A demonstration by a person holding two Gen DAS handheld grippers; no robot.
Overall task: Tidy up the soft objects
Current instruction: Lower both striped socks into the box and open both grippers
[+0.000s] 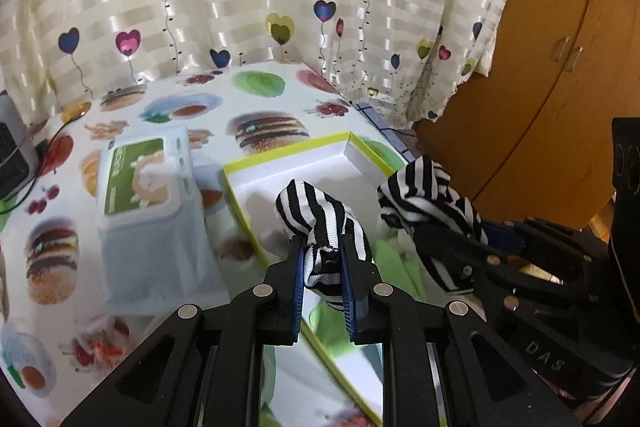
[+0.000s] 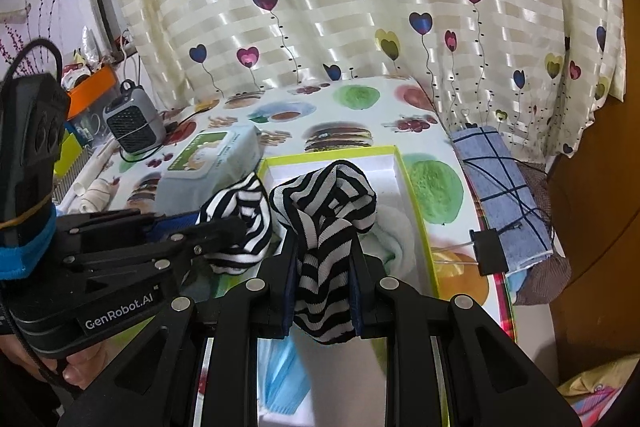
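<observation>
Both grippers hold a black-and-white striped cloth above a shallow white box with a yellow-green rim [image 1: 288, 151] [image 2: 420, 227]. My left gripper [image 1: 322, 259] is shut on one bunched end of the striped cloth [image 1: 316, 219]. My right gripper [image 2: 323, 255] is shut on the other bunched end [image 2: 328, 203]. In the left wrist view the right gripper [image 1: 440, 239] shows at right with its end of the cloth [image 1: 420, 195]. In the right wrist view the left gripper [image 2: 224, 227] shows at left with its end [image 2: 240, 223]. A pale green-white soft item [image 2: 394, 239] lies in the box.
A pack of wet wipes [image 1: 144, 187] [image 2: 212, 163] lies left of the box on the food-print tablecloth [image 1: 256, 83]. A grey speaker [image 2: 134, 125] stands at the back left. A blue checked cloth [image 2: 500, 187] hangs at the right table edge. A heart-print curtain [image 2: 340, 7] is behind; a wooden cabinet [image 1: 540, 67] stands right.
</observation>
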